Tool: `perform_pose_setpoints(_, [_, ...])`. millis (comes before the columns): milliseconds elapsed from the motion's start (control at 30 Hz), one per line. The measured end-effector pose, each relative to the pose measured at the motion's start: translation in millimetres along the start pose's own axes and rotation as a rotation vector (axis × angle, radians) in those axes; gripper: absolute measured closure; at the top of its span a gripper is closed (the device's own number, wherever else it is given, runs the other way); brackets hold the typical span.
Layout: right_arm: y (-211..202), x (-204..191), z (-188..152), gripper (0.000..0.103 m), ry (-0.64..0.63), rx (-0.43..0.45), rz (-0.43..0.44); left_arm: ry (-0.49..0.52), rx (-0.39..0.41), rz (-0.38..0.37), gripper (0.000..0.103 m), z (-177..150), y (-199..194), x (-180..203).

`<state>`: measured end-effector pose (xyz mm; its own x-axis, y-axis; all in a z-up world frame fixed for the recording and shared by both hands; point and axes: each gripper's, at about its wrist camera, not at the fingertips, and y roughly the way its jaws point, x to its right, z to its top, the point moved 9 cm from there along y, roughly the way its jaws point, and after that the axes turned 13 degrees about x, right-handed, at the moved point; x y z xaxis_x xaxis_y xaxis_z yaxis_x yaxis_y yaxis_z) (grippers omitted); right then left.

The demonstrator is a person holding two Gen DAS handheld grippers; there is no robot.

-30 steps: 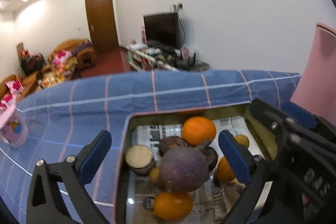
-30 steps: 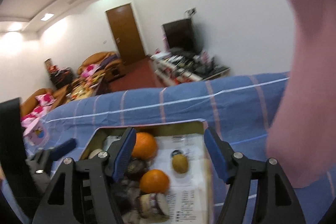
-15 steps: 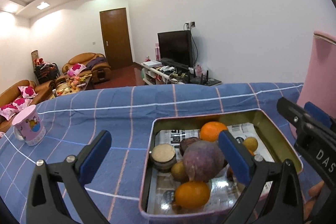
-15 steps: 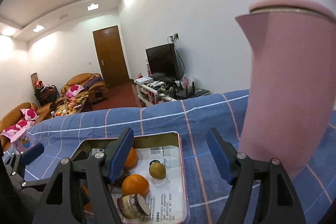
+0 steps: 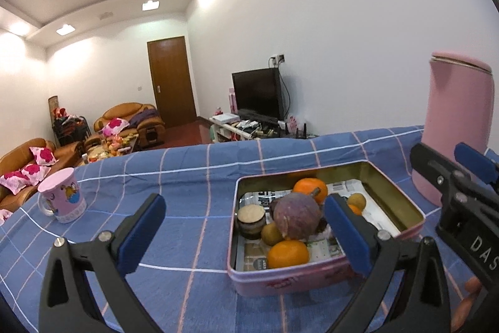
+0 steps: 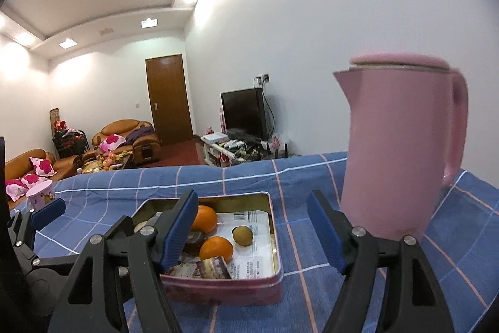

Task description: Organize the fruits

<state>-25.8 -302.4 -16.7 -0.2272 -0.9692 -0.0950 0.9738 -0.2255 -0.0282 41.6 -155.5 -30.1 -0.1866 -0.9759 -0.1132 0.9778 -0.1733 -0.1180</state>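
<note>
A pink tin (image 5: 315, 278) of fruits sits on the blue checked surface (image 5: 193, 173), short of its far edge. The left gripper (image 5: 243, 234) hangs with jaws apart and empty, bare cloth beneath and toward 9 o'clock. The right gripper (image 6: 252, 230) is likewise spread wide, holding nothing. At 3 o'clock, just beside the tin, stands a pink jug (image 6: 402, 145). Only the left view shows the purple fruit (image 5: 297, 216); the pink mug (image 5: 62, 197) at 9 o'clock is plainest there.
</note>
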Motion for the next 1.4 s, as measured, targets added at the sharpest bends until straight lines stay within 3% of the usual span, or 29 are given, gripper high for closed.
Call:
perform_pose_setpoints(200, [-9,-11,7,0.029,-0.047,0.038,0.006,-0.007,0.018,-0.01,0.0,2,-10,-2])
perform_pose_setpoints(900, [-8,-15,5,0.029,-0.065,0.031,0.01,-0.057,-0.051,0.018,0.0,-10,0,-14])
perform_pose_setpoints(1400, [-7,-17,5,0.029,-0.065,0.029,0.009,-0.044,-0.042,0.016,0.0,-10,-1,-13])
